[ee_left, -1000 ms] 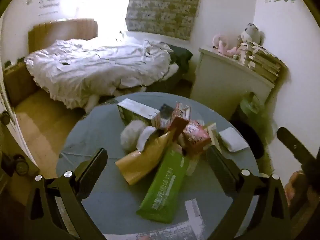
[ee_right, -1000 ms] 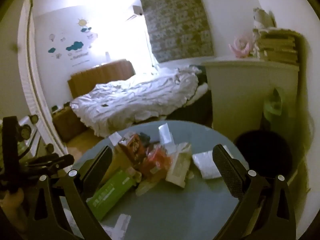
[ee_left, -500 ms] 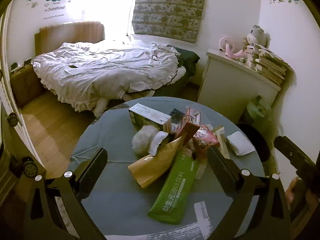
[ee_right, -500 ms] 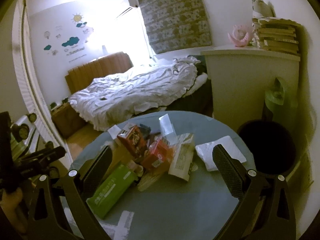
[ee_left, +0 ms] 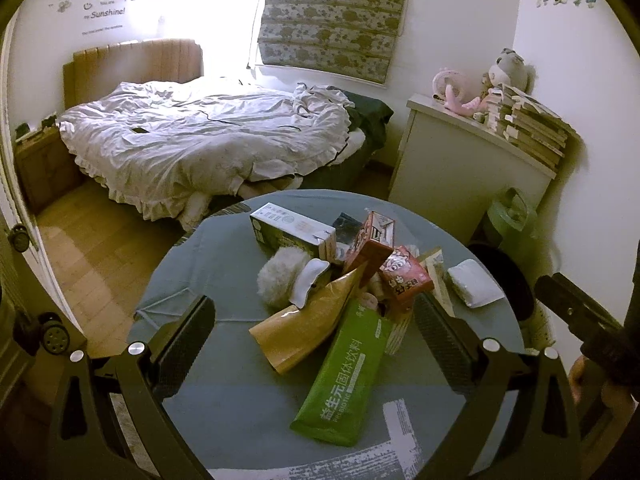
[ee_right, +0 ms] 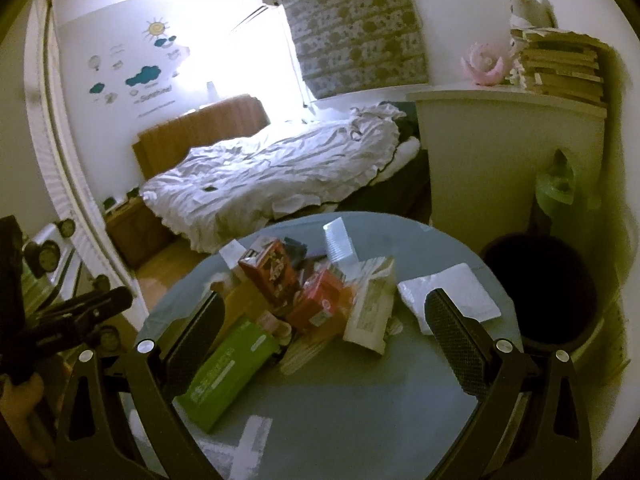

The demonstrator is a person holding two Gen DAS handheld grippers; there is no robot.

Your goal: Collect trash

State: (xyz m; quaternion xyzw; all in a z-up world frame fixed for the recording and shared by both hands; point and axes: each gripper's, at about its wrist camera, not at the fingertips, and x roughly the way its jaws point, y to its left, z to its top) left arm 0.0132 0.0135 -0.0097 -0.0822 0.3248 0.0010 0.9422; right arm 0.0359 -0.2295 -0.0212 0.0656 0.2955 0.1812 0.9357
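Observation:
A pile of trash lies on the round grey table (ee_left: 200, 276): a green packet (ee_left: 344, 376), a tan pouch (ee_left: 312, 324), a white-green carton (ee_left: 292, 232), red cartons (ee_left: 370, 242), a red snack bag (ee_left: 404, 278) and a white tissue pack (ee_left: 474, 288). My left gripper (ee_left: 312, 336) is open and empty, above the table's near side with the pile between its fingers. My right gripper (ee_right: 328, 328) is open and empty, above the pile. In the right wrist view I see the green packet (ee_right: 228, 368), a red carton (ee_right: 272, 276) and the tissue pack (ee_right: 452, 292).
A black bin (ee_right: 548, 288) stands at the table's right edge, also in the left wrist view (ee_left: 504, 280). A green jug (ee_left: 512, 216) and a white cabinet (ee_left: 464, 176) with stacked books are behind it. A bed (ee_left: 208, 144) lies beyond the table.
Both cameras have pulled back and risen a little, so the pile sits lower and further in view. Both grippers stay open.

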